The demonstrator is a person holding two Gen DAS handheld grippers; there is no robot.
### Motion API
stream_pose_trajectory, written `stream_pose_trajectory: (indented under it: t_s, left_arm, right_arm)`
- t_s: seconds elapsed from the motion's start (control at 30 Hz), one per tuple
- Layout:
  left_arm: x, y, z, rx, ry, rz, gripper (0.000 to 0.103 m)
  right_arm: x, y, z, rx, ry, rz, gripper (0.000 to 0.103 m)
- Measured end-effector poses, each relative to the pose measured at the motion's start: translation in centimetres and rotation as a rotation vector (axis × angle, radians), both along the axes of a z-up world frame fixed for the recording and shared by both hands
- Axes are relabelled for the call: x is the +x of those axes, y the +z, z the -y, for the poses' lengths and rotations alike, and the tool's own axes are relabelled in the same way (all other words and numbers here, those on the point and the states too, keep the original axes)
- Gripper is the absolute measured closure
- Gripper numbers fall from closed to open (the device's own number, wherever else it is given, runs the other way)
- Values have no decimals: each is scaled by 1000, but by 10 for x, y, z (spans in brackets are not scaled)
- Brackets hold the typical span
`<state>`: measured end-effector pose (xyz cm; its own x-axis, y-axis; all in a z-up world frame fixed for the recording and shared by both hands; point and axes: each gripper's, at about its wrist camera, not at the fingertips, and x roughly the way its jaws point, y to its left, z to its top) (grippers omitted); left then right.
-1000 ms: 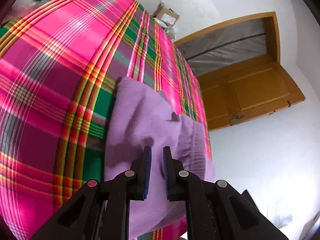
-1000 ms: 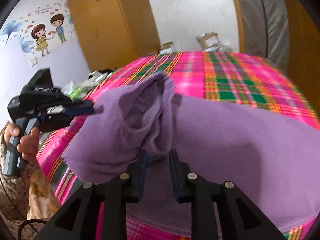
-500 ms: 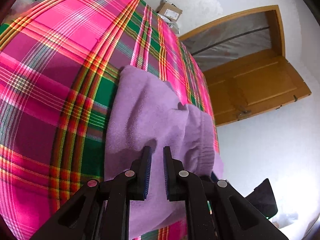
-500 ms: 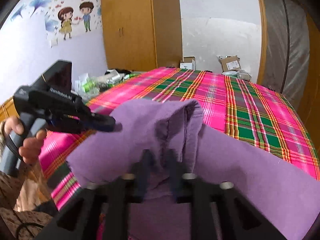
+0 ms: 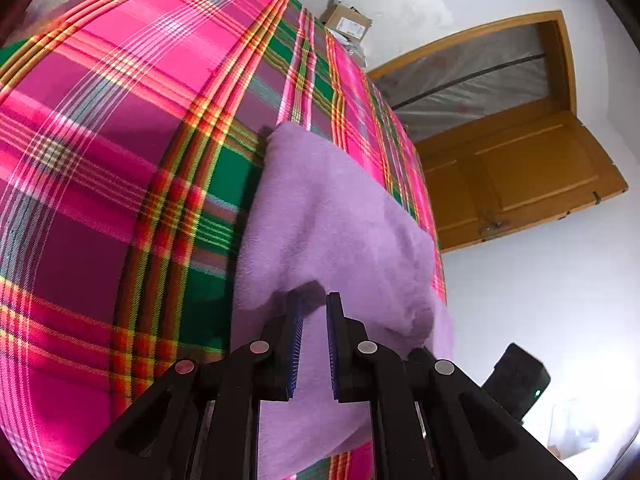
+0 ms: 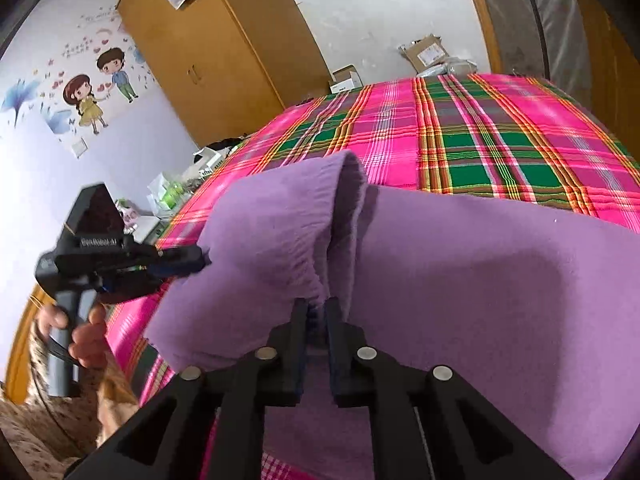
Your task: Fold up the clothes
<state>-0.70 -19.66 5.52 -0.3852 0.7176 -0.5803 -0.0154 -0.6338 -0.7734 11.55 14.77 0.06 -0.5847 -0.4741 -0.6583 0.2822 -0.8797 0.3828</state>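
Note:
A purple fleece garment [image 6: 480, 280] lies on the bed's pink and green plaid sheet [image 6: 500, 152]. Its elastic waistband end [image 6: 288, 232] is raised into a fold. My right gripper [image 6: 317, 310] has a bunch of that waistband between its pads; its jaws are opening slightly while the cloth still sits pinched there. My left gripper [image 6: 200, 260], held by a hand [image 6: 86, 340], pinches the fold's left edge. In the left wrist view the left gripper [image 5: 314, 312] is shut on the purple garment [image 5: 332, 220], with cloth between its pads.
The plaid sheet [image 5: 120, 140] covers the bed around the garment. A wooden wardrobe [image 6: 224, 48] and cardboard boxes [image 6: 428, 52] stand beyond the far end. A wooden door [image 5: 520, 176] is on the right. Small clutter [image 6: 172, 192] sits beside the bed on the left.
My right gripper's jaws have narrowed onto the waistband bunch, and it has shifted sideways with the raised fold. In the left view a black gripper body has come in at the lower right.

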Motion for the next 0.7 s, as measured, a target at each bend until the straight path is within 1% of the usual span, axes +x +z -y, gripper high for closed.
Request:
stream_pose_trajectory:
  t_s: [0.03, 0.1, 0.13, 0.17, 0.23, 0.27, 0.33, 0.43, 0.5, 0.53, 0.6, 0.67, 0.7]
  left_arm:
    - [0, 0, 0, -1, 1, -1, 93]
    - [1, 0, 1, -3, 2, -4, 93]
    - [1, 0, 1, -4, 2, -6, 92]
    - [1, 1, 1, -4, 2, -8, 92]
    - [5, -1, 2, 0, 2, -11, 92]
    - [5, -1, 1, -2, 0, -11, 92]
    - [5, -1, 1, -6, -4, -11, 92]
    - [7, 0, 2, -26, -11, -17, 92]
    - [8, 1, 3, -39, -16, -23, 88]
    - [8, 2, 3, -44, -19, -27, 88]
    - [8, 2, 2, -61, -26, -34, 88]
    - [8, 3, 0, -75, -35, -40, 86]
    - [8, 3, -1, -80, -37, -44, 84]
  right_arm:
    - [-2, 2, -4, -7, -2, 1, 87]
    - [-3, 8, -12, -36, -20, -12, 85]
    - [-5, 10, -16, -62, -25, -14, 82]
    - [-9, 10, -19, -102, -22, -6, 74]
    - [-19, 8, -23, -171, -4, 24, 63]
    - [-25, 6, -23, -196, 5, 42, 62]
    - [-36, 0, -22, -215, 12, 76, 61]
    - [-51, -9, -15, -199, 33, 112, 59]
    - [-58, -15, -10, -187, 49, 135, 58]
    - [-61, -17, -8, -182, 56, 145, 58]
    - [-65, -18, -4, -176, 68, 145, 58]
    - [-68, -19, -2, -175, 72, 152, 58]
    - [-69, -20, -1, -184, 74, 159, 58]
